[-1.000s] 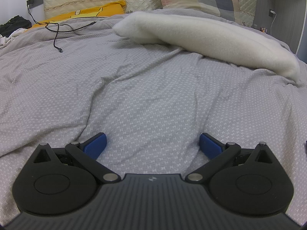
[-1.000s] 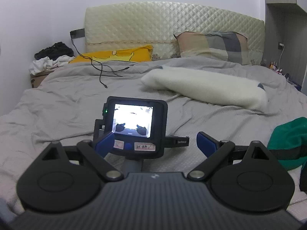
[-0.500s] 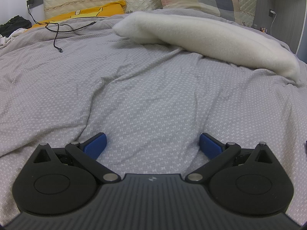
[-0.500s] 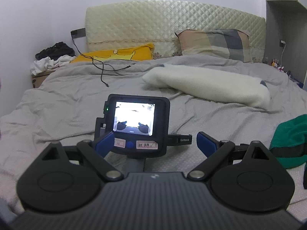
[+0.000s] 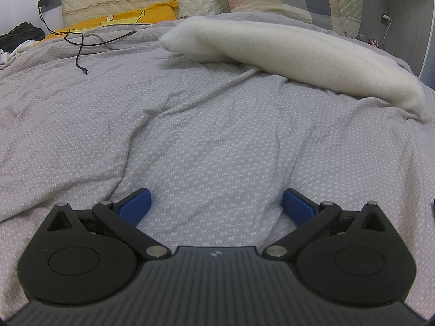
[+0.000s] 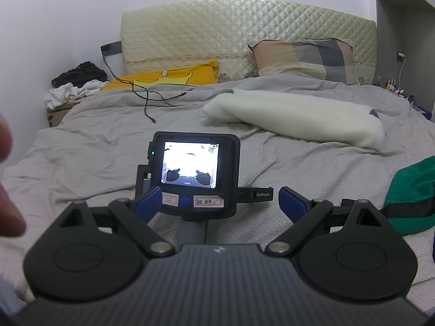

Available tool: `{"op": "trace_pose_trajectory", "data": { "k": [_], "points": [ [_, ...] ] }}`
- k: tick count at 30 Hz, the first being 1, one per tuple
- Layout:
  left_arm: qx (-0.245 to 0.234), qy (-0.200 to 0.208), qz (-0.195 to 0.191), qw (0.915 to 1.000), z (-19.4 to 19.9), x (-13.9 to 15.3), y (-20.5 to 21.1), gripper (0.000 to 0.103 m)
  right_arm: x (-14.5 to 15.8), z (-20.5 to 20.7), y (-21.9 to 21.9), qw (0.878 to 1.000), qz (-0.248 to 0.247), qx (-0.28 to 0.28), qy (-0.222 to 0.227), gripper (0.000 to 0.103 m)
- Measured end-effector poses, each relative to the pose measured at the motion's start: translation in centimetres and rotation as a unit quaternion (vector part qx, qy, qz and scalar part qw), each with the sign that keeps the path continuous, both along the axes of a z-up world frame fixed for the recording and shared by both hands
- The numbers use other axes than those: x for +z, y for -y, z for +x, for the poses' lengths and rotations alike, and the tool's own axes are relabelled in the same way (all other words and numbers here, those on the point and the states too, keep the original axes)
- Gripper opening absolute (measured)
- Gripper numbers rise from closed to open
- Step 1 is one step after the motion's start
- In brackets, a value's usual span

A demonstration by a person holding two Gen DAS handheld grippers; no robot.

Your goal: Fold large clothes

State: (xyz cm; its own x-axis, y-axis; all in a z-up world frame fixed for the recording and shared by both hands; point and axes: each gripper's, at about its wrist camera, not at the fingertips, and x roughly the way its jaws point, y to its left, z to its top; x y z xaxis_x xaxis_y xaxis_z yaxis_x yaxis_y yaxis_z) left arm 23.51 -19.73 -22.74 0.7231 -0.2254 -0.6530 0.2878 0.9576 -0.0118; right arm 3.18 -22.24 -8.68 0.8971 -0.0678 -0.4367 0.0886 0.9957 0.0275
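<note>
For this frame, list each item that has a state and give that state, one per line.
Left hand-held gripper: open, empty, low over the duvet.
Right hand-held gripper: open, empty.
Camera screen: lit, green indicator on.
Green garment: crumpled, unfolded, at the bed's right side.
White blanket: folded over, lying on the duvet.
Cable: loose end unplugged on the duvet.
Duvet: spread, wrinkled.
</note>
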Motion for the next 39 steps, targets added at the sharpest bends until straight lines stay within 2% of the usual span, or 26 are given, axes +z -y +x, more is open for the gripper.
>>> {"op": "trace_pose_trajectory", "data": {
  "k": [39],
  "points": [
    [0.000, 0.000, 0.000, 1.0000, 0.00, 0.00, -0.01, 0.103, -0.13, -0.03, -0.08, 1.000, 0.012, 0.013, 0.001, 0.094]
  ]
}}
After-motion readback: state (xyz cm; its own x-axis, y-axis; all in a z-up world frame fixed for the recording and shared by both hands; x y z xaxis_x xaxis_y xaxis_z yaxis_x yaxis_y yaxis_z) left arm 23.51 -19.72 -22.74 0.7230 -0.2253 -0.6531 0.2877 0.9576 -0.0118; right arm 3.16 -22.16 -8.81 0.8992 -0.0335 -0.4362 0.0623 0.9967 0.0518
